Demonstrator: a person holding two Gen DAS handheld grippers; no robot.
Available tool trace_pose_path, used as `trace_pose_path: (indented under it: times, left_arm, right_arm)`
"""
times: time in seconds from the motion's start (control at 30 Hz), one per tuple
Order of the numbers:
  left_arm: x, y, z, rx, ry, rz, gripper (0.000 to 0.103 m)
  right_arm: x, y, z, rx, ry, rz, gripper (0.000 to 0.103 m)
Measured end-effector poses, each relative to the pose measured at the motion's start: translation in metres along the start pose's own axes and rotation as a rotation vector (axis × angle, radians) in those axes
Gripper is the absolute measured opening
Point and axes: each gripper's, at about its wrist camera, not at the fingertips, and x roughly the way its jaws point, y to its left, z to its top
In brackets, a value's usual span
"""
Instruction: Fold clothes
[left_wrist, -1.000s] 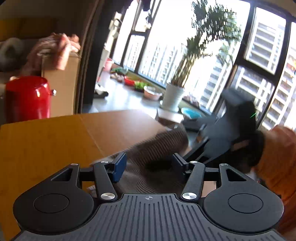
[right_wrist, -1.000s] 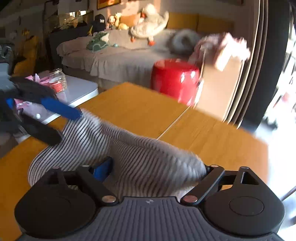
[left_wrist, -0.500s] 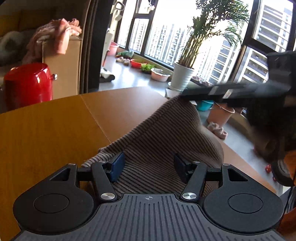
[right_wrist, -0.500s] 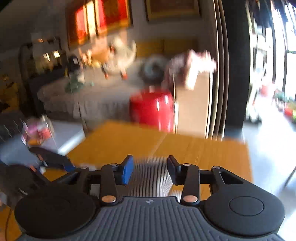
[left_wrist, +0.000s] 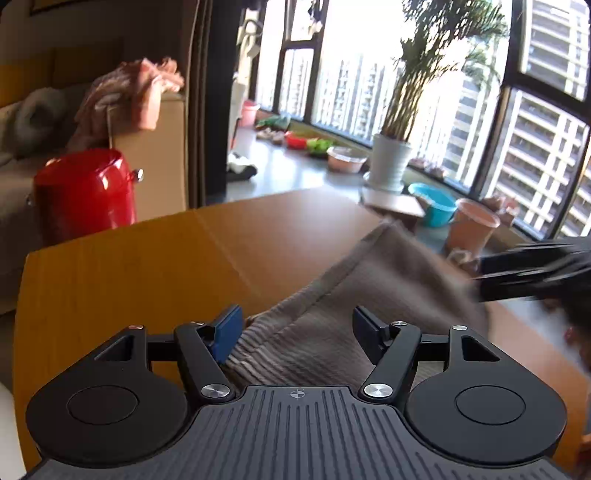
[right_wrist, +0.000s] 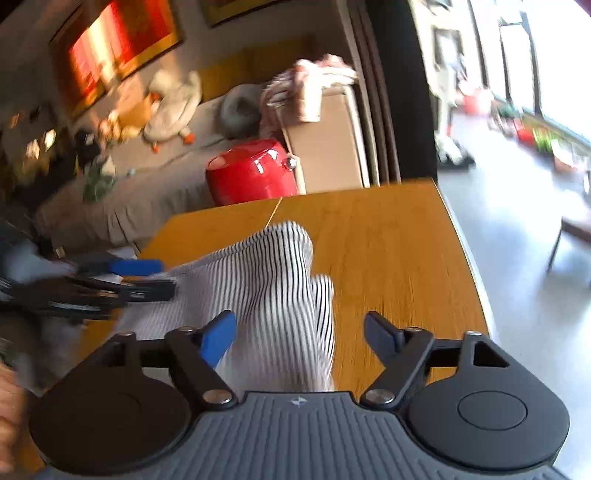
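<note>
Now | striped garment (right_wrist: 266, 295) lay bunched on near table (right_wrist: 388, 251) | your left gripper (left_wrist: 297, 328) and right gripper (right_wrist: 300, 332) were opening, cloth between unpinched | you needed hem edges before folding.

Wooden bench (left_wrist: 129, 266), orange-brown top crossed by one straight seam, rounded corners at the far edge. Striped garment (right_wrist: 273, 280) lying bunched directly on the near part of the top; remainder of the surface bare wood.
</note>
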Motion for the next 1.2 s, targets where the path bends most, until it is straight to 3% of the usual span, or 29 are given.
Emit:
trace_pose_path:
  times: [0.13,0.27,0.33,0.53,0.8,1.03,1.2]
  left_arm:
    - [0.015,0.015,-0.009,-0.086,0.009,-0.024,0.081]
    - [0.013,0.021,-0.018,-0.150,0.011,-0.030,0.081]
    - [0.008,0.022,-0.022,-0.169,0.013,-0.024,0.079]
    - [0.000,0.033,-0.039,-0.344,0.071,-0.112,0.073]
    - [-0.003,-0.004,-0.053,-0.345,0.111,-0.217,0.074]
    - [0.000,-0.011,-0.057,-0.345,0.100,-0.229,0.076]
    - [0.006,-0.011,-0.057,-0.351,0.104,-0.280,0.071]
  right_arm:
    - [0.007,-0.010,-0.018,0.173,0.126,0.007,0.078]
    - [0.026,-0.006,-0.025,0.219,0.193,0.041,0.052]
    - [0.035,-0.003,-0.018,0.223,0.191,0.063,0.052]
    - [0.061,0.005,0.017,0.083,0.093,-0.047,0.051]
    - [0.098,0.017,0.049,-0.155,-0.029,-0.238,0.056]
    - [0.080,0.015,0.044,-0.151,-0.052,-0.233,0.060]
    - [0.047,0.020,0.033,-0.146,-0.104,-0.155,0.064]
